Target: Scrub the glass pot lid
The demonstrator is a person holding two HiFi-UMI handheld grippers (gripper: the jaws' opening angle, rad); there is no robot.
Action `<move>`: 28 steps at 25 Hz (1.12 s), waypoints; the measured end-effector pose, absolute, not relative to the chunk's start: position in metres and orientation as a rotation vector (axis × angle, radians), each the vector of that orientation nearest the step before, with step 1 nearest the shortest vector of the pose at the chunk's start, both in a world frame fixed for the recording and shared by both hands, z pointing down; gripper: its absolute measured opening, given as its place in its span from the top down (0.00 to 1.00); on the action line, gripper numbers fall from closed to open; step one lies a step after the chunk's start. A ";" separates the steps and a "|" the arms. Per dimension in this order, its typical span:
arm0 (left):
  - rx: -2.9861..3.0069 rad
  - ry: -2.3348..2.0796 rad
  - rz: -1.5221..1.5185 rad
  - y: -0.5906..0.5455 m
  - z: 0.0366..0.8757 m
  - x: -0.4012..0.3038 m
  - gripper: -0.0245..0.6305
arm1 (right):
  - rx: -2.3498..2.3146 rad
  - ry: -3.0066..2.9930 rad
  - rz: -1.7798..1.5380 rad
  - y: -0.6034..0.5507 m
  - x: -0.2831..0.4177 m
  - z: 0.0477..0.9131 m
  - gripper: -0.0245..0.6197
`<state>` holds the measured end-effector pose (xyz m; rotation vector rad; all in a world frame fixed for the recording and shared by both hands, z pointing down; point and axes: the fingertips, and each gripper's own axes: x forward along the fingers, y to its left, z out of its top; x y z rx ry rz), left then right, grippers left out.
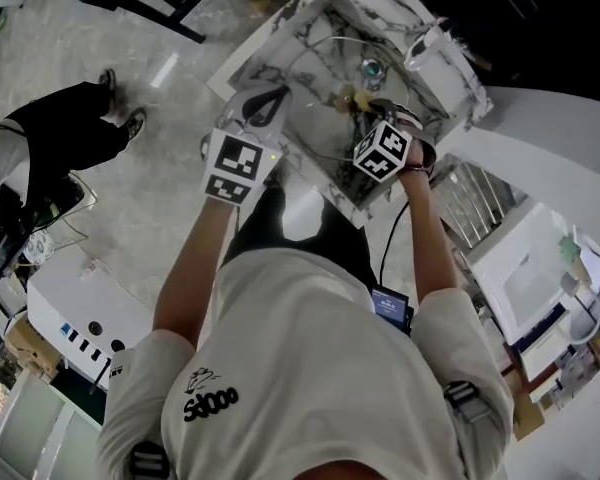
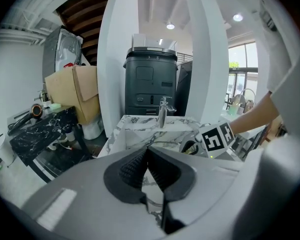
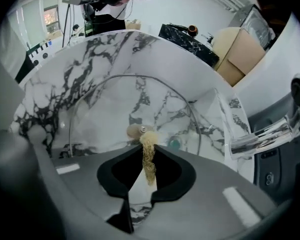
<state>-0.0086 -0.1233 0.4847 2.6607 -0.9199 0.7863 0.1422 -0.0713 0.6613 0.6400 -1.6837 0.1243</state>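
a glass pot lid (image 3: 105, 109) lies in the basin of a marble sink (image 1: 270, 48), its knob (image 3: 135, 130) facing up toward the right gripper (image 3: 149, 149), whose jaws are clamped on a strip of yellowish scrubber (image 3: 149, 166) that runs lengthwise between them, its free end just at the knob. the lid sits straight ahead of and below this gripper, so the scrubbing stroke looks to fall to the right hand. the left gripper (image 2: 148, 151), jaws pressed together with nothing between them, hovers at the sink's near left edge, pointed toward the faucet (image 2: 162, 113), farther from the lid.
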 end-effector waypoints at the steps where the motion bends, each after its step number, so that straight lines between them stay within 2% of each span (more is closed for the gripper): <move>1: 2.667 -0.916 0.783 -0.122 0.483 -0.010 0.95 | 0.614 -1.678 0.131 -0.063 0.138 0.661 0.88; 20: 2.739 -0.786 0.743 -0.095 0.475 -0.024 0.95 | 0.196 -1.570 0.287 0.039 0.121 0.643 0.89; 28: 2.713 -0.788 0.739 -0.100 0.479 -0.014 0.95 | 0.255 -1.490 0.205 0.001 0.159 0.647 0.89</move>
